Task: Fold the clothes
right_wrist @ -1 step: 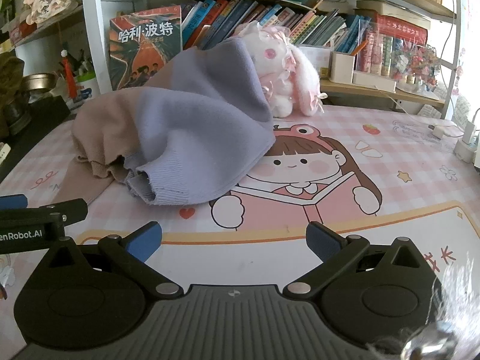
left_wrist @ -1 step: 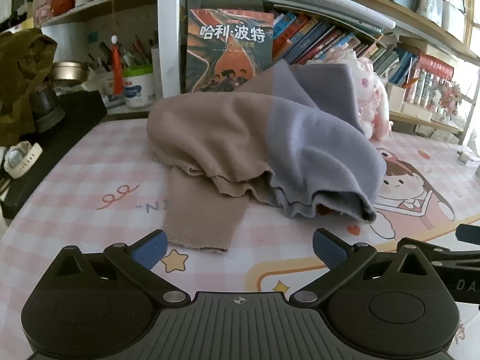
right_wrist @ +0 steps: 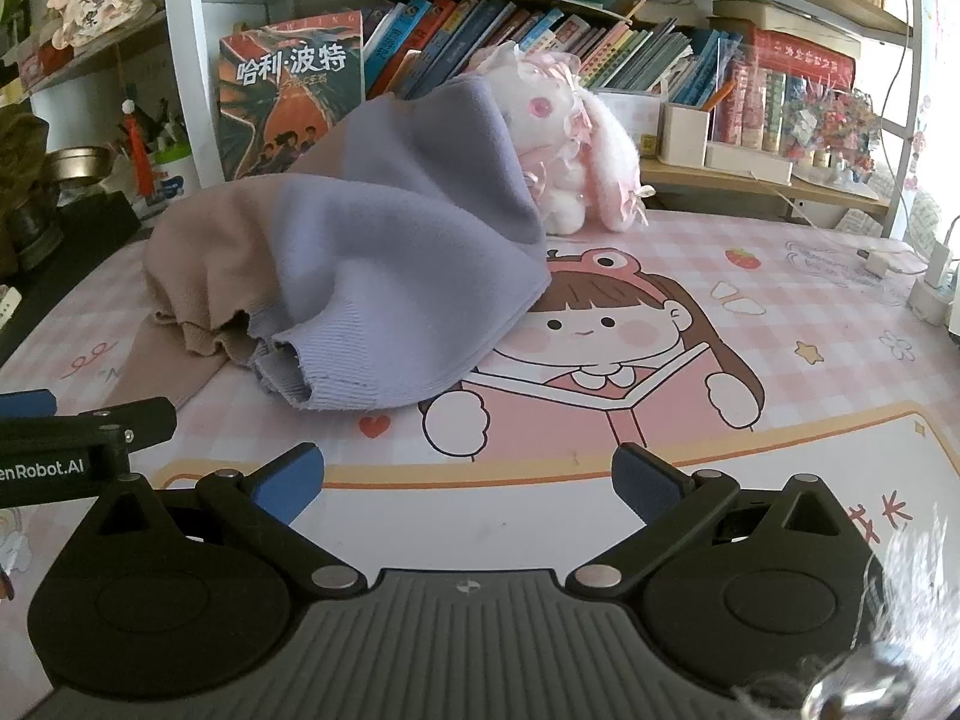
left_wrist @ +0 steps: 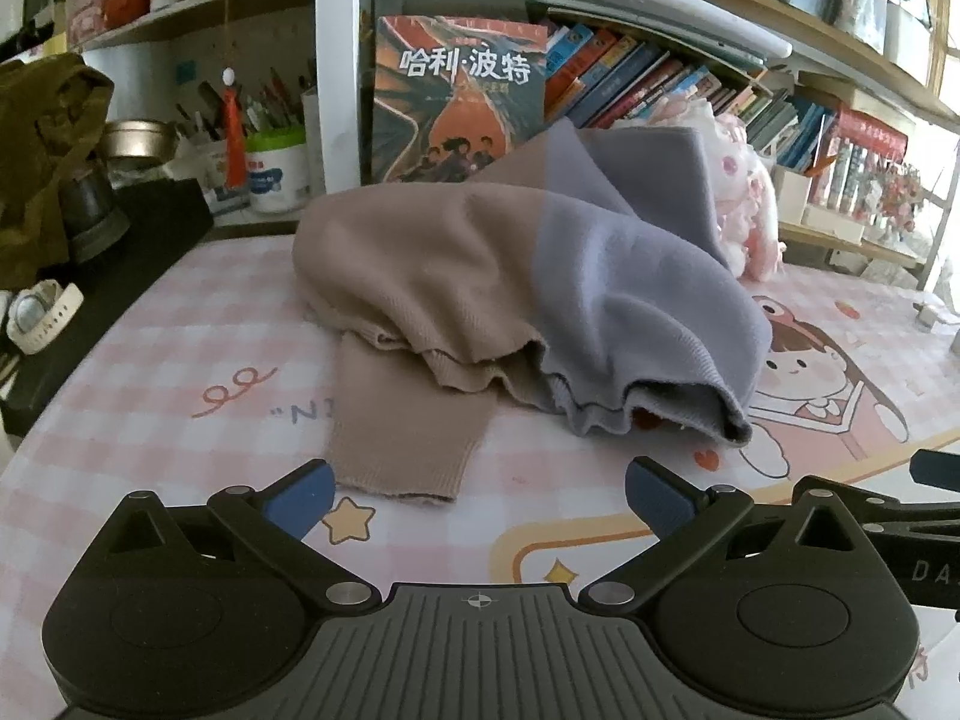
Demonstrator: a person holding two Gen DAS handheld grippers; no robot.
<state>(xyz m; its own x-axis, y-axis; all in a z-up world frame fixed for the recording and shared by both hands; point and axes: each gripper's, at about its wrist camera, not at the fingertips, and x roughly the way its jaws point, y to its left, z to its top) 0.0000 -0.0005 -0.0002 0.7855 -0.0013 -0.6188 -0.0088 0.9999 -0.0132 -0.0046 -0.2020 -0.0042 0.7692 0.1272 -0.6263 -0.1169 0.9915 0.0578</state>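
Note:
A two-tone knit sweater (left_wrist: 516, 276), tan on the left and lavender on the right, lies heaped on the pink cartoon desk mat (left_wrist: 180, 372). A tan sleeve (left_wrist: 402, 438) stretches toward me. My left gripper (left_wrist: 480, 495) is open and empty, just short of the sleeve cuff. In the right wrist view the sweater (right_wrist: 372, 264) lies at the left, with its lavender hem nearest. My right gripper (right_wrist: 468, 480) is open and empty over the mat (right_wrist: 780, 360), short of the hem. The left gripper's body (right_wrist: 78, 438) shows at the left edge.
A white and pink plush bunny (right_wrist: 570, 144) sits behind the sweater. Shelves with books (left_wrist: 456, 102) line the back. A black tray (left_wrist: 120, 240), a watch (left_wrist: 36, 315) and jars stand at the left. A charger and cables (right_wrist: 924, 282) lie at the right.

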